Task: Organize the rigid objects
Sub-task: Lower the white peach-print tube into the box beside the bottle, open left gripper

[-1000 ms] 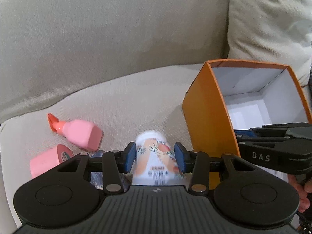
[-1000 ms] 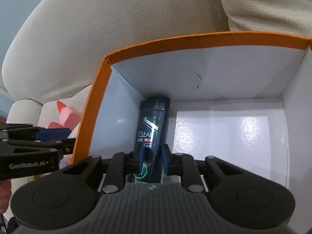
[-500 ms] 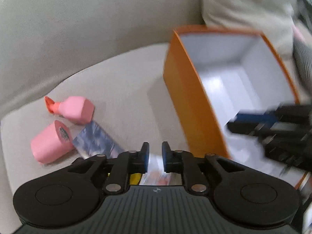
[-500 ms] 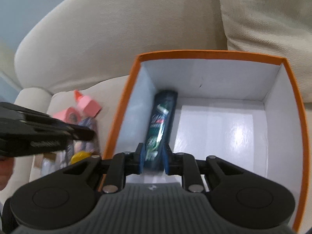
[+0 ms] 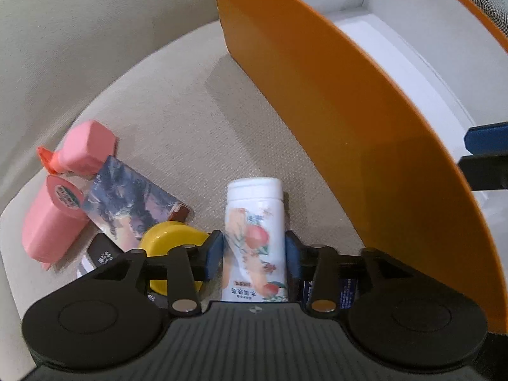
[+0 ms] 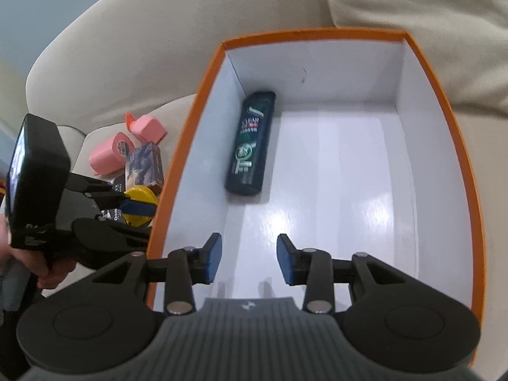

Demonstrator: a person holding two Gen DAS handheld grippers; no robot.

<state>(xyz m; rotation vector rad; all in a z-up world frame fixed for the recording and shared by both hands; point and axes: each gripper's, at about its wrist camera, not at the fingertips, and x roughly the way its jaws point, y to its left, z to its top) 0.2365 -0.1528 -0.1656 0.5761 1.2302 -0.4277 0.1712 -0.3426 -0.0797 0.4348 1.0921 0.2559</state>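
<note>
The white bottle (image 5: 254, 238), a smooth rounded cylinder with a flat white cap and printed fruit, lies on the woven beige sofa seat (image 5: 197, 120) between the blue pads of the left tongs (image 5: 254, 250). Those tongs have just been opening, and the pads now flank the bottle's sides; whether they press on it I cannot tell. Just left of it sit a glossy yellow disc (image 5: 171, 241), a flat printed box (image 5: 133, 203) and two pink plastic containers (image 5: 54, 219), crowded together and touching. The orange box (image 5: 349, 133), stiff card with a straight sharp rim, rises close on the bottle's right, leaving a narrow strip of bare cushion between them.

Inside that box, the dark shampoo bottle (image 6: 250, 143) lies flat along the left white wall, near the far corner. The rest of the shiny white floor is bare. The right tongs (image 6: 249, 258) hang above it, spread apart with nothing between them, having just been opening.
</note>
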